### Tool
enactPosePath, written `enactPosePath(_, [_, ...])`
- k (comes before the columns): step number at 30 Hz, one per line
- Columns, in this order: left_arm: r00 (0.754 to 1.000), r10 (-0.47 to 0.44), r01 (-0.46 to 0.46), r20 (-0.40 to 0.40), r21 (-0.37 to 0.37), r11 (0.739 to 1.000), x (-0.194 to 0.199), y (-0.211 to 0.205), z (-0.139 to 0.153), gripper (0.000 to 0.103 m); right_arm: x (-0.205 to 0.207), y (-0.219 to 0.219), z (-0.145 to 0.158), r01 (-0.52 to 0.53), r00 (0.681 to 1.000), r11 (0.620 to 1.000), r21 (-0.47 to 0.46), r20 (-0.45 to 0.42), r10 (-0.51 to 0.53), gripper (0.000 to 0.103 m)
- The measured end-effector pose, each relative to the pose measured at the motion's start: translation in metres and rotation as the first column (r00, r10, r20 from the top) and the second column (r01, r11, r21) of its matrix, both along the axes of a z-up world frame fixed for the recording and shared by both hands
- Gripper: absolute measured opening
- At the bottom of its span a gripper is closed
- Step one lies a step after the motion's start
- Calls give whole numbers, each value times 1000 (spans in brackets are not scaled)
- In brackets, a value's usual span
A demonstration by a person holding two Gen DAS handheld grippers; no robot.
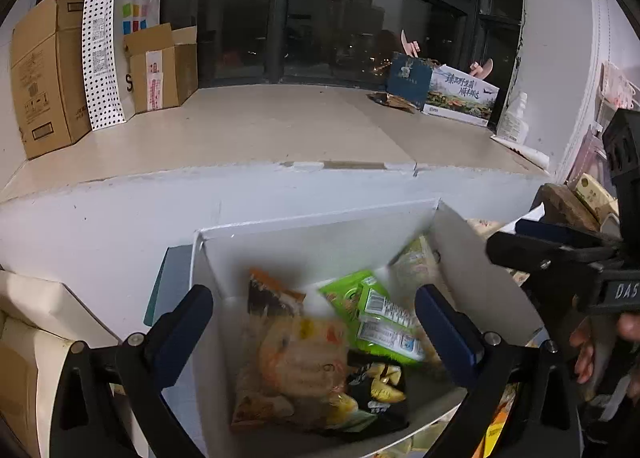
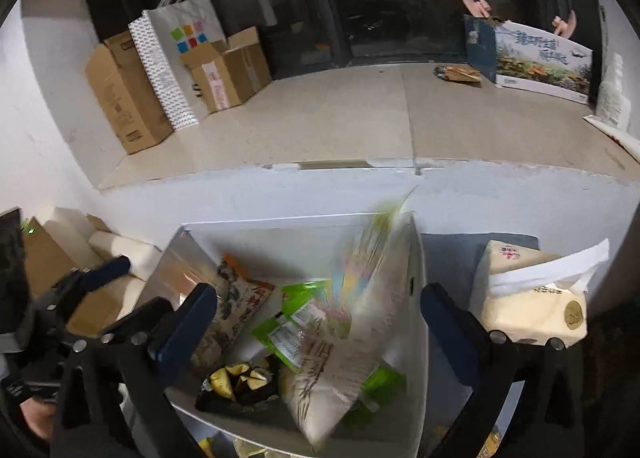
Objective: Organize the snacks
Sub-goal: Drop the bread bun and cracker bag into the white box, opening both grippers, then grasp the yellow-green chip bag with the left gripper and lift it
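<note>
Wide beige window ledge spans the background, carrying cardboard boxes and a polka-dot paper bag at its left end and a printed gift box at its right. Below the ledge, an open white box holds the snacks. Inside it: a large pale packet, motion-blurred, tilted against the right wall; an orange-brown bag to the left; a green packet in the middle; a small black-and-yellow pack at the front. Tissue pack sits just right of the box. Left gripper above the box, jaws spread apart, nothing between them. Right gripper likewise, jaws wide, not clamped on anything.
</note>
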State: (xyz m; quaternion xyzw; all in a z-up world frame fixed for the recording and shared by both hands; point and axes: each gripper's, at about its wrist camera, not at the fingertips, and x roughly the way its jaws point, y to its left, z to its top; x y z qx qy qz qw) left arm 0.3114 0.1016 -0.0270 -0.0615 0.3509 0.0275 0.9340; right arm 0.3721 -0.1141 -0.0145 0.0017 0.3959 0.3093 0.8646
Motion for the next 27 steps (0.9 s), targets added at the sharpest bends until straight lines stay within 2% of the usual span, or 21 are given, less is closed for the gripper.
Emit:
enactPosePath(2, [1000, 5, -5, -10, 1, 1000, -2, 1, -3, 103, -6, -2, 1, 6, 1000, 1000, -28, 15, -6, 103])
enactPosePath(7, [1000, 1, -1, 11, -20, 1000, -21, 1, 5, 103, -22, -7, 10, 0, 999, 1000, -12, 42, 1, 103])
enactPosePath(13, [994, -61, 59, 92, 26, 998, -84, -18, 20, 103, -78, -31, 28, -45, 990, 997, 60, 137, 36, 103])
enactPosePath(15, [992, -73, 72, 105, 16, 997, -104, -23, 20, 103, -104, -41, 28, -61, 987, 995, 74, 155, 49, 103])
enactPosePath(17, [989, -89, 89, 117, 9, 996, -131, -32, 14, 103, -132, -51, 25, -85, 982, 993, 87, 174, 68, 103])
enactPosePath(20, [985, -107, 102, 134, 46, 994, -163, -44, 4, 103, -171, -63, 17, -102, 978, 991, 91, 192, 83, 103])
enactPosePath(25, [988, -113, 108, 103, 53, 993, -215, -66, -23, 103, -233, -83, -1, -117, 969, 989, 88, 228, 94, 103])
enactPosePath(27, [989, -119, 116, 85, 34, 993, -231, -73, -35, 103, -250, -94, -9, -104, 971, 989, 100, 226, 79, 103])
